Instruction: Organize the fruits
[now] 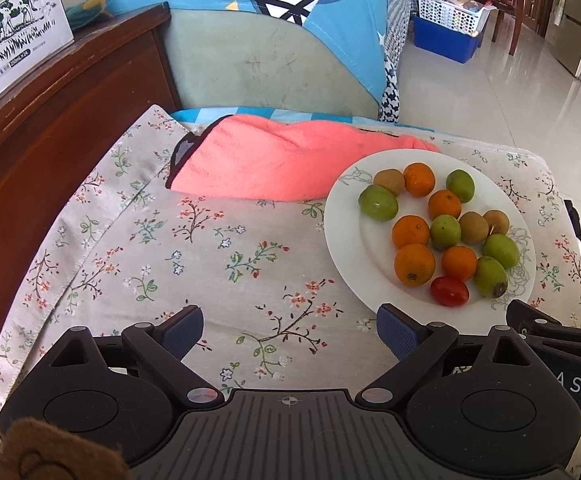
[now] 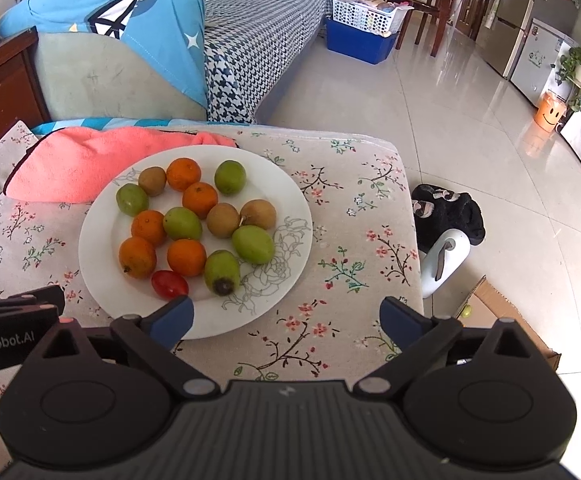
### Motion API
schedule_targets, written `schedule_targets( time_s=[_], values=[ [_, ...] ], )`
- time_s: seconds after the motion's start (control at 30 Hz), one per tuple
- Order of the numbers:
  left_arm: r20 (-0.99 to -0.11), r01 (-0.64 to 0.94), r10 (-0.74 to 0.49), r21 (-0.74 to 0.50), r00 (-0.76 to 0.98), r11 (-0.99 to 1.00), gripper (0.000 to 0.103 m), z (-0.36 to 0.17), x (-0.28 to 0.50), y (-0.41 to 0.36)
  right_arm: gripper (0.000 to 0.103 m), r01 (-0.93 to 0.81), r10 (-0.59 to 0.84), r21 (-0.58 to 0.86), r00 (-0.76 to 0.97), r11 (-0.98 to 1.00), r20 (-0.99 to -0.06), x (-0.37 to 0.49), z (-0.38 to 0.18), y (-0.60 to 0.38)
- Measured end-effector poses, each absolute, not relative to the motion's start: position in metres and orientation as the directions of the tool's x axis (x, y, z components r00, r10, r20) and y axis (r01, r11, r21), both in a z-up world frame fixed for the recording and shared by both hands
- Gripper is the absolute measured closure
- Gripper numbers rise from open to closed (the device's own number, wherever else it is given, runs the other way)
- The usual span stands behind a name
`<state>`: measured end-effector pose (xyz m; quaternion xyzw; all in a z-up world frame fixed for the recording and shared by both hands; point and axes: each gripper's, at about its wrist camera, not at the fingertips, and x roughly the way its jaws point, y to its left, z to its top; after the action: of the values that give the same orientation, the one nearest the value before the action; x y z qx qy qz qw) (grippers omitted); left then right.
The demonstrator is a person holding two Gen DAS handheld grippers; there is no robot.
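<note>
Above the near edge of the floral-cloth table [image 2: 350,216], right gripper [image 2: 286,316] and left gripper [image 1: 290,332] both spread wide, empty; round glossy fruits [image 2: 194,220], orange, green, brown and one red, lie mixed on the smooth white plate [image 2: 94,264] toward the table's right edge, seemingly unsorted
</note>
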<state>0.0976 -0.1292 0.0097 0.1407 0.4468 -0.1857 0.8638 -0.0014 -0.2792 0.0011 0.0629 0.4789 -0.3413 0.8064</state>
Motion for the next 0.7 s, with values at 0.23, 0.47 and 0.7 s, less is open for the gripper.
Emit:
schedule_targets(
  time_s=[0.23, 0.47, 0.7],
  values=[
    [-0.827, 0.449, -0.185, 0.089, 0.531, 0.889, 0.008, 0.0072, 0.0982, -0.1306, 0.004, 0.602, -0.500, -0.244, 0.302, 0.760, -0.812, 0.0003, -0.0001, -0.2789],
    [-0.829, 0.449, -0.180, 0.094, 0.530, 0.889, 0.008, 0.0055, 0.0986, -0.1309, 0.004, 0.601, -0.503, -0.250, 0.299, 0.759, -0.811, 0.0014, -0.0009, -0.2779],
    [-0.821, 0.449, -0.155, 0.134, 0.550, 0.883, 0.008, 0.0045, 0.0957, -0.1333, 0.004, 0.592, -0.504, -0.256, 0.301, 0.764, -0.810, 0.0026, -0.0016, -0.2764]
  ],
)
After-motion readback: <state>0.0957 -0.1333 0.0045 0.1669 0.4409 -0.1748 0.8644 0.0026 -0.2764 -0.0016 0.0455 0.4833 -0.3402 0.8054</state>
